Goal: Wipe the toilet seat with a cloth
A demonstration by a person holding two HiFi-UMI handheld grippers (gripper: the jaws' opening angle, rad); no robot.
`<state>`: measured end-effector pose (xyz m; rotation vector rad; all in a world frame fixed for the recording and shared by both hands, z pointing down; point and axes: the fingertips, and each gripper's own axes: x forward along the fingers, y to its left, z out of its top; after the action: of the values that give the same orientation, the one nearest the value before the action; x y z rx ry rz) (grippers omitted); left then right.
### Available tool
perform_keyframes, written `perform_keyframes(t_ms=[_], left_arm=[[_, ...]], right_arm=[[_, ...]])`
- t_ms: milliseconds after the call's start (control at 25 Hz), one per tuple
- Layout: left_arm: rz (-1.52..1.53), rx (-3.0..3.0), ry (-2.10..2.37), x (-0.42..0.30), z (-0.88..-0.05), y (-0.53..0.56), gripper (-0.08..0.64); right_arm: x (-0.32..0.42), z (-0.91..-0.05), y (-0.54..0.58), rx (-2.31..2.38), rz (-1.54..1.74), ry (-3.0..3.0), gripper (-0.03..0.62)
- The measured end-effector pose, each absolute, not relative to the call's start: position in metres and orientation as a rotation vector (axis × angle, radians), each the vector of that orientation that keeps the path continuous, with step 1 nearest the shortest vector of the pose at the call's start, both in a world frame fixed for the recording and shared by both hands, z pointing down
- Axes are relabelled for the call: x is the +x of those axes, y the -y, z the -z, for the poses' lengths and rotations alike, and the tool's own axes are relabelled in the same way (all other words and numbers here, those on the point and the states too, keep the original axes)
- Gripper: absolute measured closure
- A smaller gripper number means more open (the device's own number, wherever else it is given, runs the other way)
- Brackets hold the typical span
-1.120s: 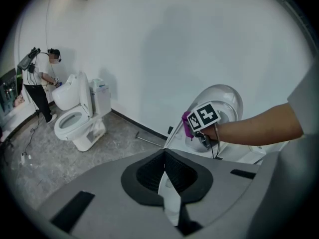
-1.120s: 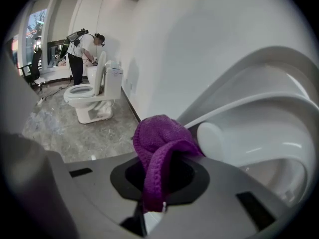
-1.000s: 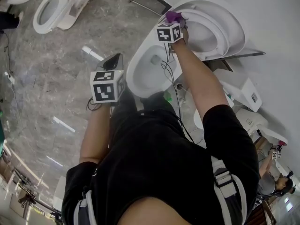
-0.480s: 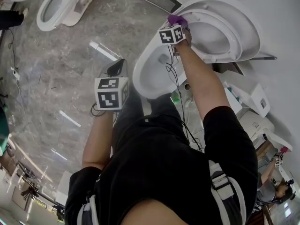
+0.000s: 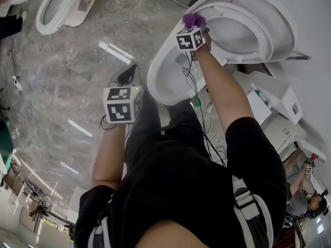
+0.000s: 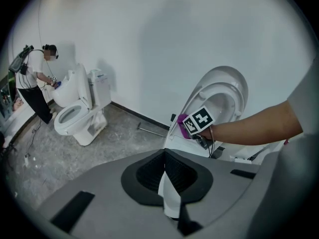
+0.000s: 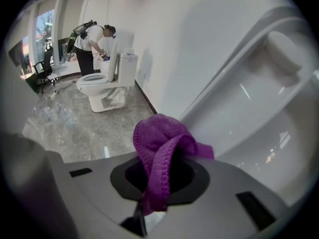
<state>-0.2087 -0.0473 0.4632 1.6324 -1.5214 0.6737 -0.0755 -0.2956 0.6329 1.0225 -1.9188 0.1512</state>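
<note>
Grey marbled floor (image 5: 62, 92), glossy, streaked with bright light reflections. Near toilet (image 5: 166, 75) standing at foot of white wall (image 6: 164, 44), seat and lid raised. Second toilet (image 5: 61, 6) well apart, further along same wall, lid also up. Thin metal rod (image 6: 151, 130) lying flat between the two, near wall base. Dark cable (image 5: 15, 82) trailing across floor at left edge of head view. Person (image 6: 35, 91) standing just beside second toilet.
</note>
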Motion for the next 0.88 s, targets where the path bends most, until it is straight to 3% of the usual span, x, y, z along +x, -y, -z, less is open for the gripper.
perform_keyframes(t_ms=[320,880], left_arm=[[-0.687,1.627,1.493,-0.206,-0.480,0.049,0.552],[-0.763,1.609,1.454,-0.220,-0.528,0.053,0.552]], right_arm=[[-0.059,-0.682,0.259,0.970,-0.236,1.856,0.538],[-0.078,-0.720,0.312,1.086,-0.160,1.806,0.537]])
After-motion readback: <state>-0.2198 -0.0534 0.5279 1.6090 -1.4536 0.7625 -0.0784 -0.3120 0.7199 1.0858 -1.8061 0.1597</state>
